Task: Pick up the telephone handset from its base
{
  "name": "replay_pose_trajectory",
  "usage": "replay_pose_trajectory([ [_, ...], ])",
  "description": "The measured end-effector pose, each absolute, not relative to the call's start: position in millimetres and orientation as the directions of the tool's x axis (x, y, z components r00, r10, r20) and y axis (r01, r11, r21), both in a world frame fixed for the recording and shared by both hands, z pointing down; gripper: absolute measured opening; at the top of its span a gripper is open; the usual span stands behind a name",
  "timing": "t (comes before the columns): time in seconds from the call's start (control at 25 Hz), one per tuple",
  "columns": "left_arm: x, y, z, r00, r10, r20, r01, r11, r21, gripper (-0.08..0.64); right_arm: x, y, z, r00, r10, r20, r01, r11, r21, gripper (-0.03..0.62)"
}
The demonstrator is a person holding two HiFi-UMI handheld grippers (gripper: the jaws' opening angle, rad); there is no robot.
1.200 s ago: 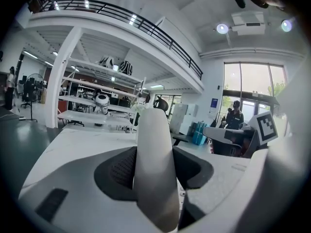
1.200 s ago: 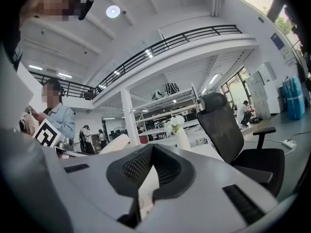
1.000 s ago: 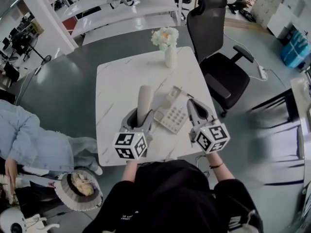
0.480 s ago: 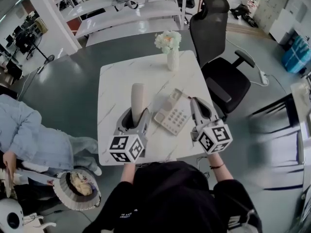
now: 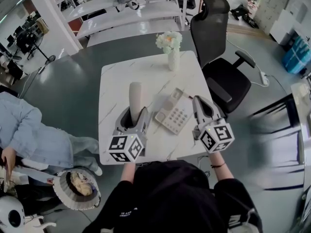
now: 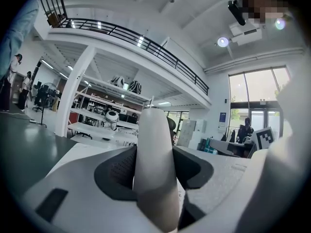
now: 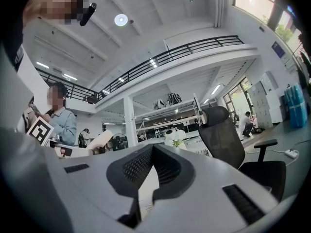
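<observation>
In the head view, the beige telephone handset (image 5: 135,98) stands nearly upright above the white marble table (image 5: 114,79). My left gripper (image 5: 134,116) is shut on its lower end. In the left gripper view the handset (image 6: 153,164) fills the gap between the jaws, and both pads press on it. The phone base (image 5: 173,113) with its keypad lies on the table to the right, apart from the handset. My right gripper (image 5: 203,107) hovers past the base's right side with nothing in it. Its tips (image 7: 152,147) meet in the right gripper view.
A white vase of flowers (image 5: 171,50) stands at the table's far edge. A black office chair (image 5: 218,42) sits beyond the table's right corner. A person in light blue (image 5: 29,140) sits at the left. White shelving (image 5: 121,13) runs across the back.
My left gripper has lifted the handset and carried it to the left, widening the gap to the base. The right gripper has risen a little beside the base.
</observation>
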State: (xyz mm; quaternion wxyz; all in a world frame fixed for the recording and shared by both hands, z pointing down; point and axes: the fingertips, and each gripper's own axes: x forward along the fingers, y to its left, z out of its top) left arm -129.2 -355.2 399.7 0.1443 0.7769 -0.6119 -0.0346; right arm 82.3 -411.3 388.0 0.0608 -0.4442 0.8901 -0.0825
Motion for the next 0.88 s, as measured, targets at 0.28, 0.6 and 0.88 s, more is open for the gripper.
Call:
replay_pose_trajectory([
  [0.28, -128.5, -356.2, 401.7, 0.244, -0.96, 0.137, -0.944, -0.203, 0.259, 0.209, 84.0, -410.3, 387.5, -0.6, -0.8, -0.026, -0.785, 0.595, -0.174, -0.009],
  [0.6, -126.0, -358.8, 401.1, 0.242, -0.96, 0.143, -0.946, -0.201, 0.254, 0.209, 88.8, -411.0, 390.0, -0.595, -0.804, -0.015, -0.791, 0.589, -0.166, -0.009],
  [0.88, -125.6, -361.5, 405.2, 0.24, -0.959, 0.152, -0.947, -0.196, 0.254, 0.209, 91.7, -414.1, 394.5, -0.591, -0.806, -0.012, -0.794, 0.585, -0.166, -0.009],
])
